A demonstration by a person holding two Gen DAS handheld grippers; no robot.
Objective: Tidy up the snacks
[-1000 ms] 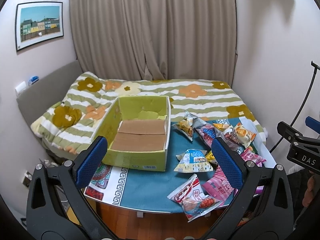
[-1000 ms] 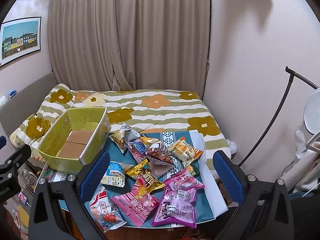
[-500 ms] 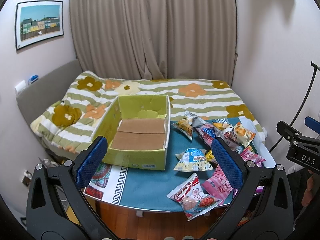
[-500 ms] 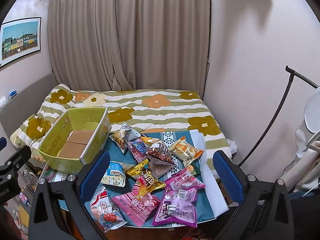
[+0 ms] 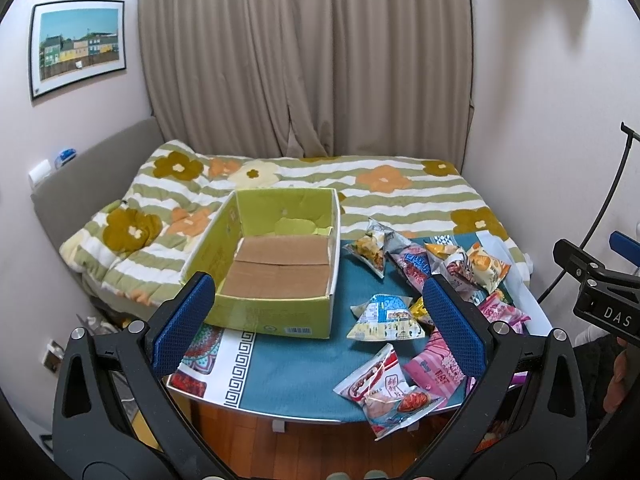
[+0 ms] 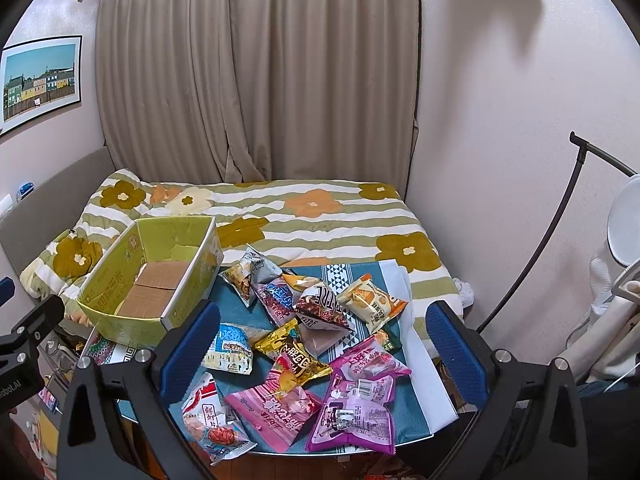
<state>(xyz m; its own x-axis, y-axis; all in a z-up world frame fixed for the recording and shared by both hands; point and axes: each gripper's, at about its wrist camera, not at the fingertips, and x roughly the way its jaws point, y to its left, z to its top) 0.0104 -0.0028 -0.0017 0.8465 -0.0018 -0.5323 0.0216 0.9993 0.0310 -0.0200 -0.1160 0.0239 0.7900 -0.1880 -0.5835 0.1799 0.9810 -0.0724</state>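
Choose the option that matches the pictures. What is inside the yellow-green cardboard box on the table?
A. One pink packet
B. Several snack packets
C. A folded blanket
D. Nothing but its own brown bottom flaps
D: the yellow-green cardboard box shows only bare brown flaps inside, while the snack packets all lie on the table beside it.

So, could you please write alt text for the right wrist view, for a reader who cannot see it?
The open right gripper hovers above a pile of snack packets on a teal tablecloth. An empty yellow-green cardboard box stands left of them, and a flowered bed lies behind.
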